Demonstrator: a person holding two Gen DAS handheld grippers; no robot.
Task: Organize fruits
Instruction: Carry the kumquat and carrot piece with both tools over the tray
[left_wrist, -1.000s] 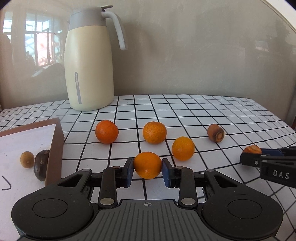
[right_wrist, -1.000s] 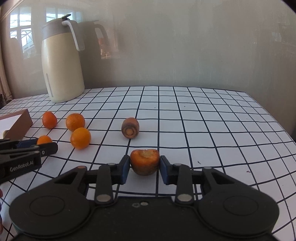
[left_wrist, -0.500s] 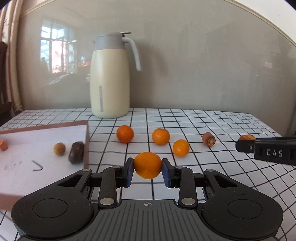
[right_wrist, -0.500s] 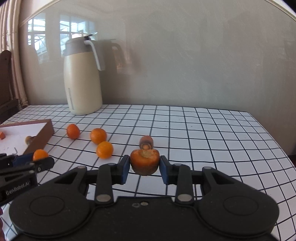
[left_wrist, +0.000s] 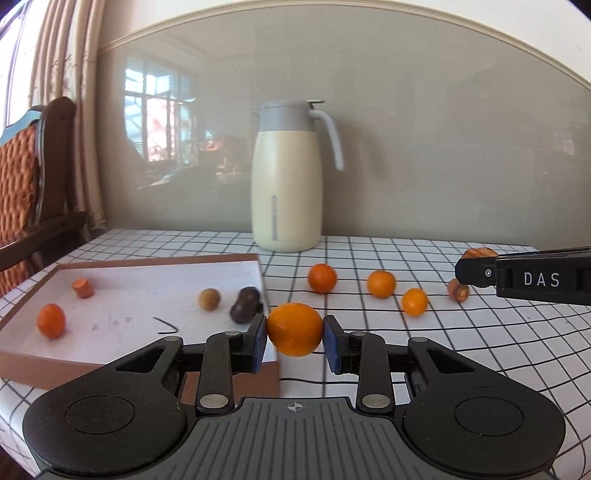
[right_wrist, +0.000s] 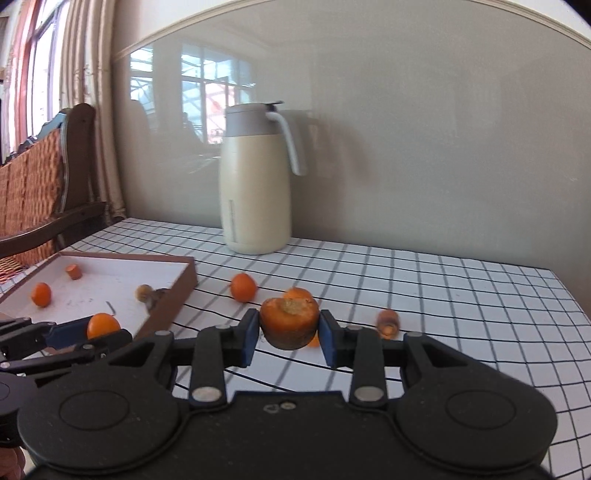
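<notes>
In the left wrist view the left gripper (left_wrist: 294, 332) held an orange (left_wrist: 294, 329) in its jaws, pinched across its widest part above the near right corner of the tray (left_wrist: 129, 363); it looked light, round and smooth-skinned, so a grip off that middle line would likely let it roll out. In the right wrist view the right gripper (right_wrist: 289, 332) had its jaws closed on a carrot stub (right_wrist: 289, 323) above the table (right_wrist: 461, 317), which seemed firm, light and rough enough to sit securely when taken by its sides.

soft daylight from left windows, glare on the wall panel (left_wrist: 424, 155), slight motion blur, fisheye-bent edges
</notes>
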